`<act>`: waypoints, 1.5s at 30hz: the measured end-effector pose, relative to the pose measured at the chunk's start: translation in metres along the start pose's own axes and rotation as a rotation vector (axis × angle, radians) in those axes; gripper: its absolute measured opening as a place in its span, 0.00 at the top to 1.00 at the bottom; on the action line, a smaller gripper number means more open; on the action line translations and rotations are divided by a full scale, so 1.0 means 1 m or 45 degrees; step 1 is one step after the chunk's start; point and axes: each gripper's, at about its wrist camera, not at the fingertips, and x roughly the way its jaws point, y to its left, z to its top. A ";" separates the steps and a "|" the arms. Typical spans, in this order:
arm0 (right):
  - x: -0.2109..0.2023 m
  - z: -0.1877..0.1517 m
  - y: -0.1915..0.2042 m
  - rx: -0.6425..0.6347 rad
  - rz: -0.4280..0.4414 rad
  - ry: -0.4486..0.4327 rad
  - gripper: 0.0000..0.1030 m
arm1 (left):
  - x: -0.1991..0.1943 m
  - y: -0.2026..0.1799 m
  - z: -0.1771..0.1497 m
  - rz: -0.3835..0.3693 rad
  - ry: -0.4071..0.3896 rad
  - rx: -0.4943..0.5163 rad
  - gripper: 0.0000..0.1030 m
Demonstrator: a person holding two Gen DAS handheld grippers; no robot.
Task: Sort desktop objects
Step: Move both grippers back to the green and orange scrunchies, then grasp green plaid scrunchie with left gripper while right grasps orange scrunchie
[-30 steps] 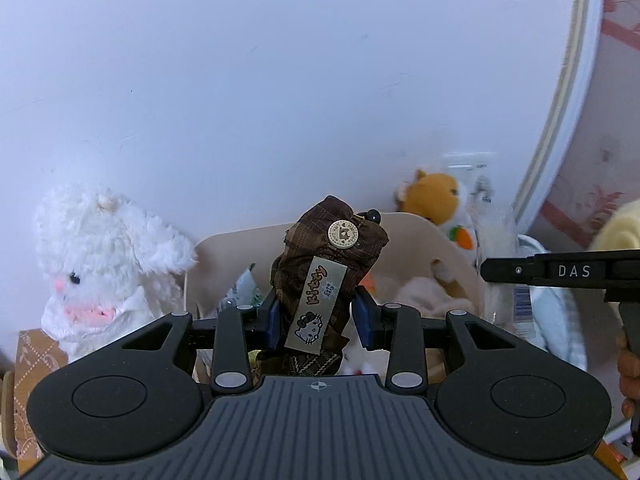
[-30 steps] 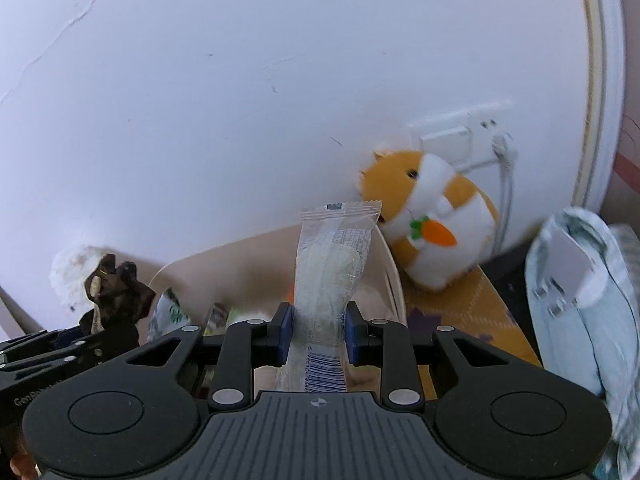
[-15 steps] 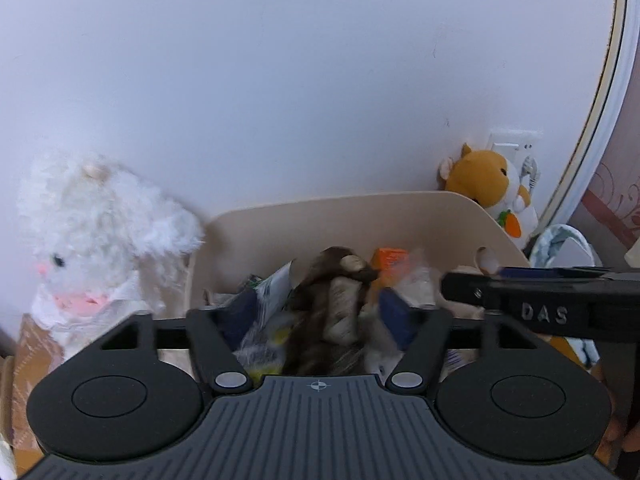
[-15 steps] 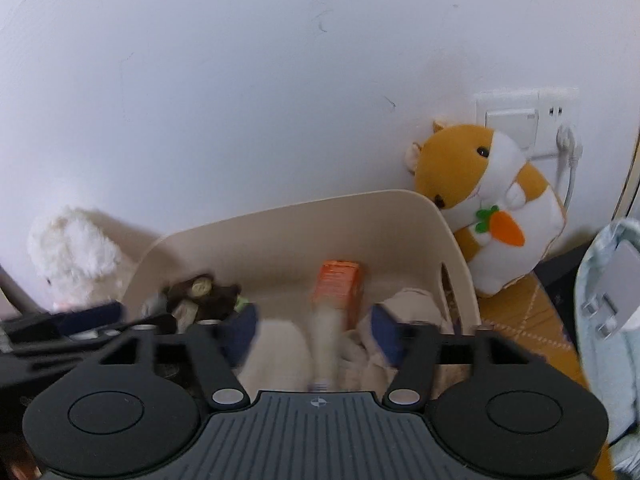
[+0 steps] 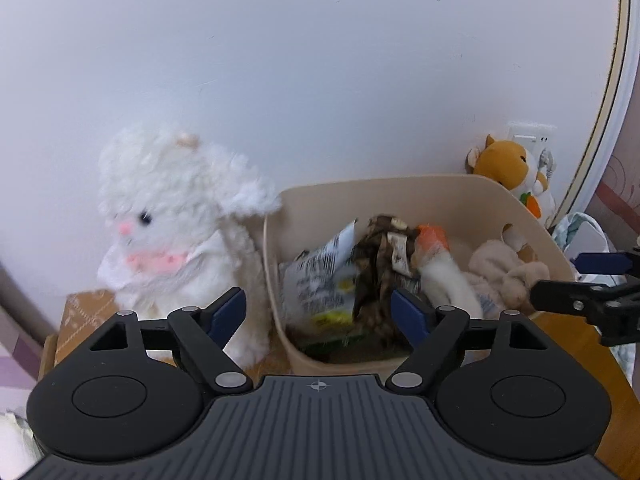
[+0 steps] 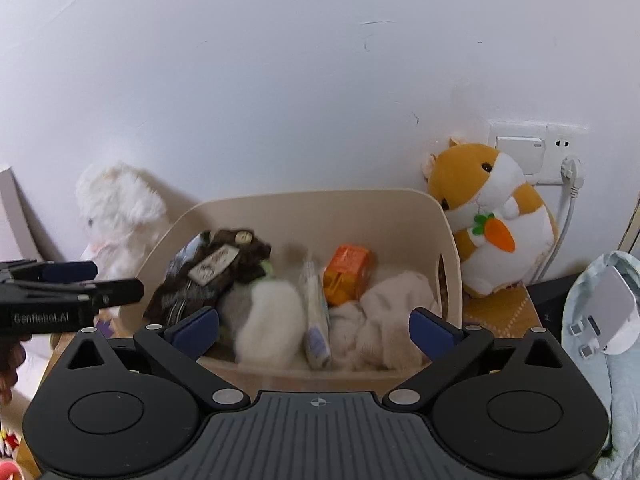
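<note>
Item 1. Left gripper (image 5: 319, 314): jaws spread wide and empty, having just been opening; nothing lies between the pads. It hangs over the near wall of the beige bin (image 5: 400, 188), tilted down into it, as a release over the container calls for.

Item 2. Brown plaid pouch (image 5: 380, 268): lying in the bin just ahead of the left gripper, slumped against a printed snack packet (image 5: 320, 276) on its left. Judged to be the piece this gripper let go, since it sits directly in line with the open jaws. In the right wrist view the same pouch (image 6: 216, 268) shows its label and button uppermost.

Item 3. Right gripper (image 6: 316, 330): jaws likewise released and fully apart, just opened, holding nothing. It points into the middle of the bin.

Item 4. Clear-wrapped packet (image 6: 316, 320): standing on edge straight ahead of the right gripper, wedged between a white fluffy item (image 6: 268, 320) and a cream plush (image 6: 384, 320); an orange carton (image 6: 348, 276) lies just beyond it. The packet is blurred, so whether it has settled cannot be told.

Item 5. Outside the bin, not sorted in: white plush rabbit (image 5: 176, 232) ahead-left of the left gripper, touching the bin's wall; orange hamster plush (image 6: 492, 220) ahead-right of the right gripper, against the wall by a socket (image 6: 536, 152). Both look like fixtures rather than clutter.
</note>
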 end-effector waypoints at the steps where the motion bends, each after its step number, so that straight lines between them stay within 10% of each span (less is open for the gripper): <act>1: -0.005 -0.005 0.000 0.001 0.002 0.003 0.00 | -0.001 0.000 -0.003 -0.001 0.009 0.000 0.21; 22: -0.081 -0.169 -0.008 -0.050 0.030 0.304 0.00 | -0.066 -0.025 -0.133 -0.185 0.316 0.029 0.21; 45: -0.086 -0.231 0.050 -0.868 0.043 0.444 0.00 | -0.099 -0.100 -0.220 -0.315 0.572 -0.138 0.21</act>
